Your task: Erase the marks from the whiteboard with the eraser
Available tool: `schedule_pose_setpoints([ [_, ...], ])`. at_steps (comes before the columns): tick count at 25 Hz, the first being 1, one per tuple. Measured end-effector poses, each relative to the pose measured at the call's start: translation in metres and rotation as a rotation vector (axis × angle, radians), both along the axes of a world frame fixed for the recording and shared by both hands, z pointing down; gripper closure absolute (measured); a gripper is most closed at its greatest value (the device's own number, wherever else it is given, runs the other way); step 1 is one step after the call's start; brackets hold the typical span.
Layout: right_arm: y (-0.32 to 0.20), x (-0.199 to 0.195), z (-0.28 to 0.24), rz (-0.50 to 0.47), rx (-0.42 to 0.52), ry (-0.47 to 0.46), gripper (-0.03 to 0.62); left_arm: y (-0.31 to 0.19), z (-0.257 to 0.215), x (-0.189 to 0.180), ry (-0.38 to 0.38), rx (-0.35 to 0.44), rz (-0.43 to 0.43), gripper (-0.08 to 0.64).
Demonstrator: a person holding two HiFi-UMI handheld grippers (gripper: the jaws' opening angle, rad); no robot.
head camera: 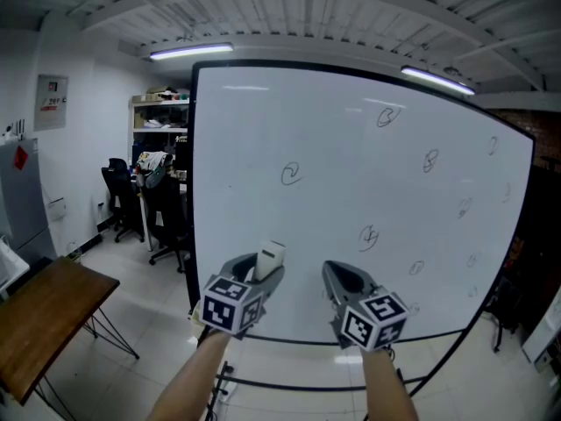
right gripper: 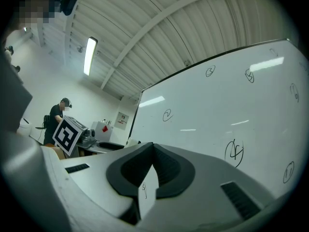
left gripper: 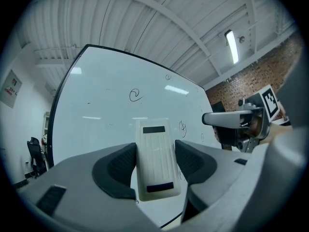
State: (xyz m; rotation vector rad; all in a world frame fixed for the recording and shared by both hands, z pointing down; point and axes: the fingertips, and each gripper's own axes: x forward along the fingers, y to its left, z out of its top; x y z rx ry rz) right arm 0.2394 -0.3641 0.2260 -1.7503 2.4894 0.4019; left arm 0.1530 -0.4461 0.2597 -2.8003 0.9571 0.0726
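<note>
A large whiteboard stands upright before me and carries several small black scribbles, such as one at the left middle, one near the top and one lower down. My left gripper is shut on a white eraser, held upright a little short of the board's lower part. In the left gripper view the eraser sits between the dark pads. My right gripper hangs beside it, shut and empty. Its pads meet in the right gripper view, with a scribble beyond.
A wooden table stands at the lower left. Black office chairs and shelves lie behind the board's left edge. The board's black frame bar runs low across the floor. A person stands far off.
</note>
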Motion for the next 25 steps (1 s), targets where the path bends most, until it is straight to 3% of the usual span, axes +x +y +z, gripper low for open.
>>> schedule_pose_setpoints([
  [25,-0.0027,-0.002,0.0043,-0.018,-0.005,-0.007,0.604,0.0059,0.0044,0.0054,-0.015,0.0,0.012,0.304],
])
